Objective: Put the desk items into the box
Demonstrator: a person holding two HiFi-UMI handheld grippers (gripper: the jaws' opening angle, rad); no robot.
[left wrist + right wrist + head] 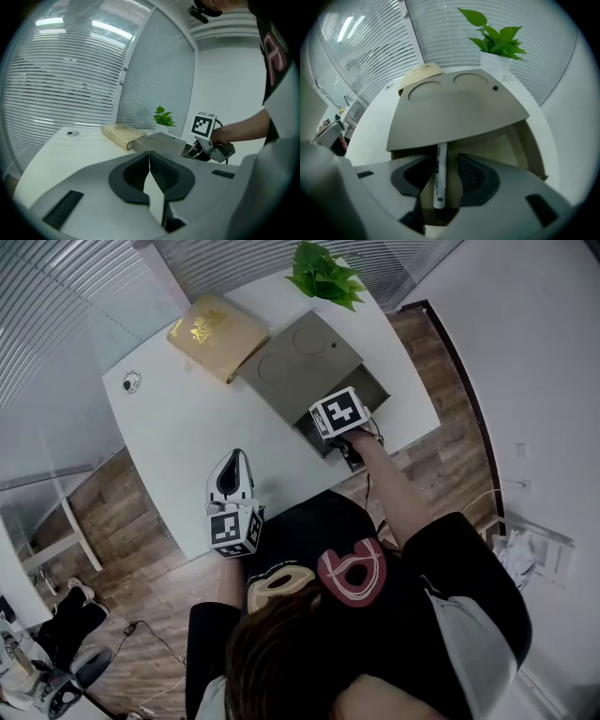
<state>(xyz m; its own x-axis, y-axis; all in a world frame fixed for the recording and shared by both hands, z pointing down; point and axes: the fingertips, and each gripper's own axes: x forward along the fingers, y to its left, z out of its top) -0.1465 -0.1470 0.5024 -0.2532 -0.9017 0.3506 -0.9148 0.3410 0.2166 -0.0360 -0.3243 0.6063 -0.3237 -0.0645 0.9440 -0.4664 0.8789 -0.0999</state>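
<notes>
- Well short of the box [533,140], towards the person, the left gripper [149,154] hovers over the smooth white desk [187,427]. Its ribbed black pads are pressed together at the tips with nothing between them, and its grey shell points towards the box.
- Above the box's uncovered end, the right gripper [445,159] points steeply down into the opening, its black-and-white marker cube on top. Its jaws stand apart.
- Between those jaws lies a slim white marker pen [439,180], a straight cylinder with dark print along its barrel. It sits close to the left pad and clear of the right one, and its far end runs under the edge of the box's lid [454,112].
- The box itself is flat, rectangular and matt grey-beige, like card. The lid covers most of it, leaving only the near end open, and has two shallow round recesses and one small dark hole.
- Just beyond the box's far left corner, touching or nearly touching it, lies a gold book [216,332] with shiny foil ornament on its cover.
- Past the box's far end stands a leafy green plant [323,276] in a plain white pot [494,63].
- Well to the left of the box, a small round grommet [131,382] sits flush in the desk.
</notes>
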